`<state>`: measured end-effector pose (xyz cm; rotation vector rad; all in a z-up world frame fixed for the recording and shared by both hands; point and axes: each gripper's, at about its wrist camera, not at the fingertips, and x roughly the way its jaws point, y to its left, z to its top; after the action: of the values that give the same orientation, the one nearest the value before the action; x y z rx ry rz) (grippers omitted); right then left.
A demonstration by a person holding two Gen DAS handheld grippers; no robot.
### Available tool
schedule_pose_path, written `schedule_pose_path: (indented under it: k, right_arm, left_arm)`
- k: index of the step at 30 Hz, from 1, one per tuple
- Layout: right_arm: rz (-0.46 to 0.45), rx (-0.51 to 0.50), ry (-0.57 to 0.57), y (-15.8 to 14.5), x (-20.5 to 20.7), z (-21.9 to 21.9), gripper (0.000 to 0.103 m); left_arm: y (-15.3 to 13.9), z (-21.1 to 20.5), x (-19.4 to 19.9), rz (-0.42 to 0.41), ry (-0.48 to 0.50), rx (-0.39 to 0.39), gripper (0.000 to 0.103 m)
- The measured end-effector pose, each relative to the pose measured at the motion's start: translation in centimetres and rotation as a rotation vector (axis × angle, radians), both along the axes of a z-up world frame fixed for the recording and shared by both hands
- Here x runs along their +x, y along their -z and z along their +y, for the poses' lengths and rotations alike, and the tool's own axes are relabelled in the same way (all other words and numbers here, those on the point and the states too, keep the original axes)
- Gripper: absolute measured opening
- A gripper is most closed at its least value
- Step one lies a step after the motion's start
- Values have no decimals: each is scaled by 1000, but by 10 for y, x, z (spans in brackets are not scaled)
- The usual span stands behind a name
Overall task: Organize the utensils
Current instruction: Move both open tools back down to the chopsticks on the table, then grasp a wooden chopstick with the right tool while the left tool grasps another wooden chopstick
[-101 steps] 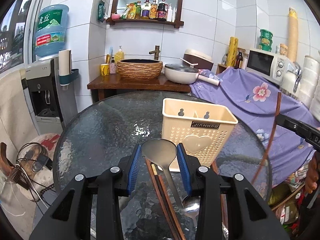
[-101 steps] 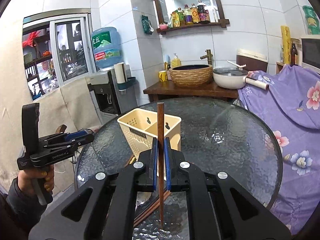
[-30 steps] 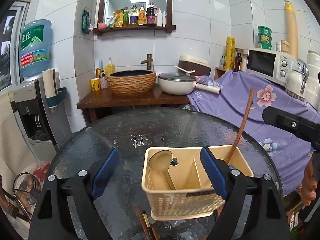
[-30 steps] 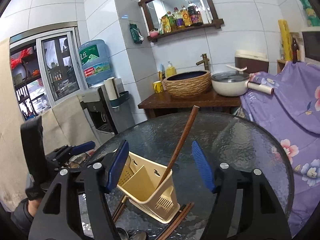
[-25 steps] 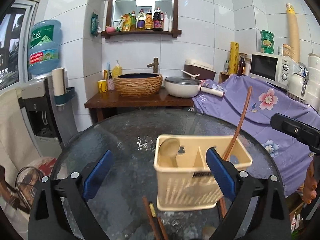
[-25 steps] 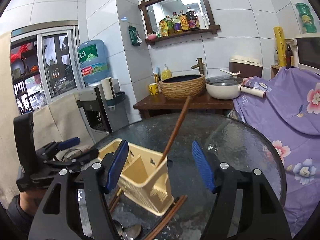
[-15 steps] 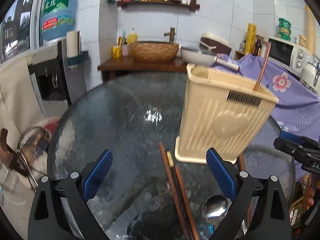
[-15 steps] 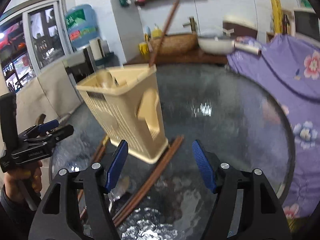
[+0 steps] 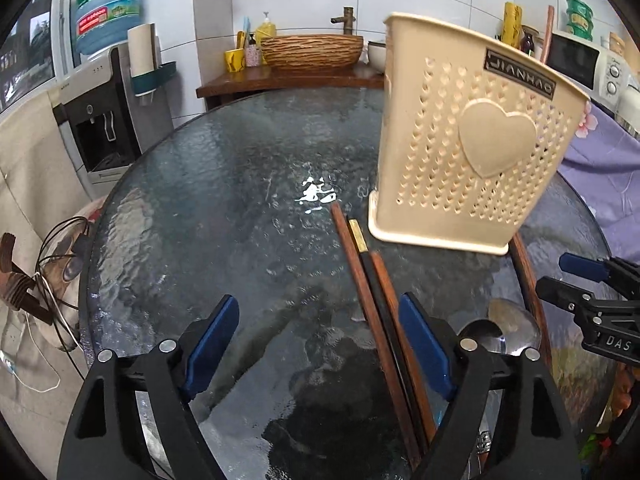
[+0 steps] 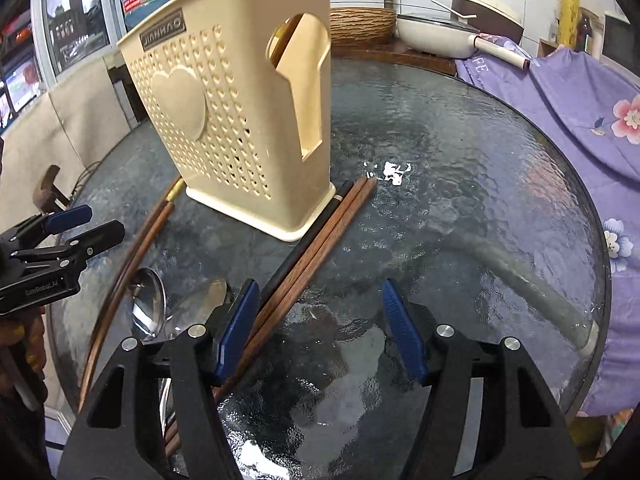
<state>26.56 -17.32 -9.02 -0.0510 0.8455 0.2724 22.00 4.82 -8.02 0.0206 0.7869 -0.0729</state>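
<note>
A cream holder stands upright on the round glass table, its heart-embossed face turned toward both cameras. In the right wrist view a brown chopstick shows through the holder's side cut-out and pokes above its rim; in the left wrist view its tip rises behind the far rim.

The left gripper hangs low over the table with its blue pads spread wide and nothing between them. Three chopsticks, two brown and one black with a gold band, lie side by side from the holder's base back toward the right-hand pad. Two spoons lie bowl-up just beyond that pad, beside another brown stick.

The right gripper is likewise spread wide and empty. A second bundle of sticks, one black and two brown, runs from the holder's corner down under its left pad. Each gripper shows at the edge of the other's view.
</note>
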Motion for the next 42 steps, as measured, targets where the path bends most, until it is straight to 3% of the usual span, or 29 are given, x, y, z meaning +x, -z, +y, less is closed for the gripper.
schedule_pose_path:
  k: [5, 9, 13, 16, 21, 29, 37, 42]
  right_arm:
    - [3, -20, 2, 3, 0, 3, 64]
    - [4, -22, -3, 4, 0, 3, 64]
    - [6, -30, -10, 2, 0, 2, 64]
    - [9, -52, 6, 1, 4, -6, 63]
    - [20, -4, 53, -5, 7, -26, 59]
    - [41, -33, 26, 1, 19, -8, 39]
    - [54, -48, 64, 0, 37, -10, 27]
    - [59, -47, 82, -1, 57, -11, 23]
  left_arm:
    - [11, -2, 2, 24, 9, 21, 73]
    - [15, 2, 4, 30, 10, -6, 72]
    - [14, 4, 7, 31, 17, 15, 72]
    - [14, 11, 6, 39, -5, 25, 72]
    - [10, 31, 8, 44, -61, -7, 72]
    - [8, 16, 18, 40, -22, 15, 71]
    - [14, 6, 37, 77, -2, 52, 58]
    - [14, 6, 54, 102, 4, 31, 49]
